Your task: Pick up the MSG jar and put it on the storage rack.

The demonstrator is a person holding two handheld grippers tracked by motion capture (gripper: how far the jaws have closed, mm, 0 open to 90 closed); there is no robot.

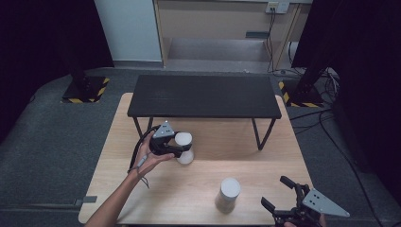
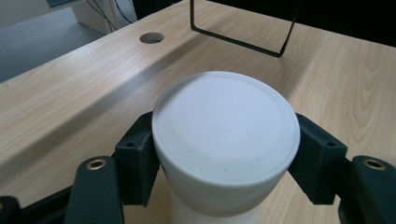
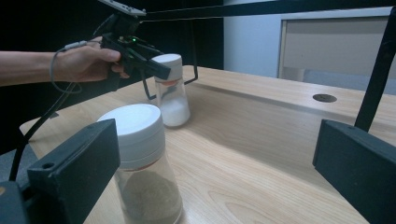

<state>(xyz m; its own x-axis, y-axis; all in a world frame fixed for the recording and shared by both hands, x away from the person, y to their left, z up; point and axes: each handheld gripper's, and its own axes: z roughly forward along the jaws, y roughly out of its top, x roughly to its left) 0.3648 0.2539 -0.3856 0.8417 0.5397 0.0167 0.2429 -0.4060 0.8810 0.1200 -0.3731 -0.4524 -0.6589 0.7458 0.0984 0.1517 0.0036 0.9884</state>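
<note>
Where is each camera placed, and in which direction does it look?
High view: above the person's side, looking forward and down on the table; left hand, both tools.
Left gripper view: on the left tool, looking down at the white-lidded jar it grips; its black jaws show.
Right gripper view: on the right tool, looking level across the table; its open jaws, the left hand.
Shared: the brown-filled jar and gripped jar, high and right.

Setting: indoor lab or recording studio, staged for capture work. Evidence: light wooden table [image 1: 265, 156] on grey carpet [image 1: 52, 142]; small black metal-legged bench [image 1: 203, 96] set on top of it; black stand bases with yellow-black hazard tape [image 1: 85, 90]; dark curtains [image 1: 42, 33] at both sides; loose cables [image 1: 326, 118] on the floor; wall socket [image 1: 276, 6] with plugged leads.
</note>
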